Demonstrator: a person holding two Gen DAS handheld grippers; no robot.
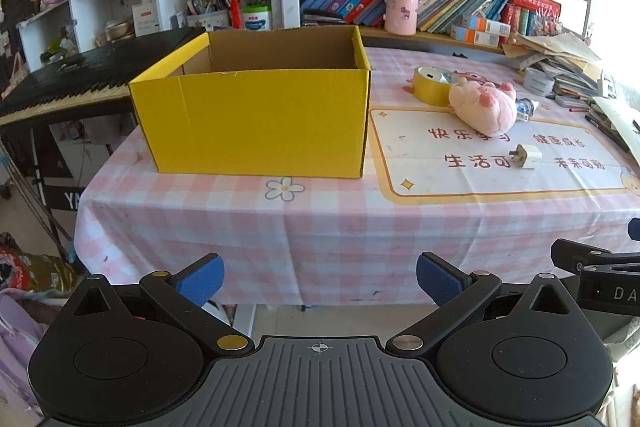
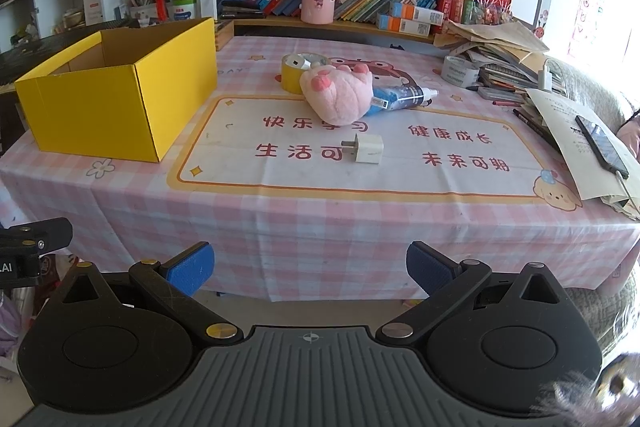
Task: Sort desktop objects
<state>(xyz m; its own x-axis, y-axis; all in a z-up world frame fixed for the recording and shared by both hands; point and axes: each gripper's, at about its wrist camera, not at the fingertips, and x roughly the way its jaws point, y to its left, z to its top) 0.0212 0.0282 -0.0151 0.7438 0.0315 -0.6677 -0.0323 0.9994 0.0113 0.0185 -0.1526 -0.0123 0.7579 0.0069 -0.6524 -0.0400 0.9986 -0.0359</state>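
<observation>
Four loose things are waiting on the table (image 1: pixel 304 227), and nothing is in the yellow box (image 1: pixel 256 123) that I can see, so I judge the sorting is only at its beginning.

In the left wrist view, the left gripper (image 1: pixel 319 277) is hovering in front of the table edge, its blue fingers (image 1: pixel 202 279) standing wide apart and holding nothing. The yellow box is sitting ahead of the fingers, a little to their left, with its top open. The yellow tape roll (image 1: pixel 434 85), the pink plush toy (image 1: pixel 484 105) and the white charger (image 1: pixel 526 157) are lying ahead and to the right, well apart from these fingers.

In the right wrist view, the right gripper (image 2: pixel 310 269) is also staying off the table edge with fingers (image 2: pixel 430 273) spread wide and empty. The white charger (image 2: pixel 366 149) is lying almost straight ahead of them, alone on the printed mat (image 2: pixel 240 131). Farther ahead, the plush toy (image 2: pixel 340 93) is touching the tape roll (image 2: pixel 294 73) and is covering part of a blue bottle (image 2: pixel 400 97). The box (image 2: pixel 116 103) is standing far to the left.

The next move, I think, is asking the right fingers to go forward and down around the charger, closing across its narrow body.
</observation>
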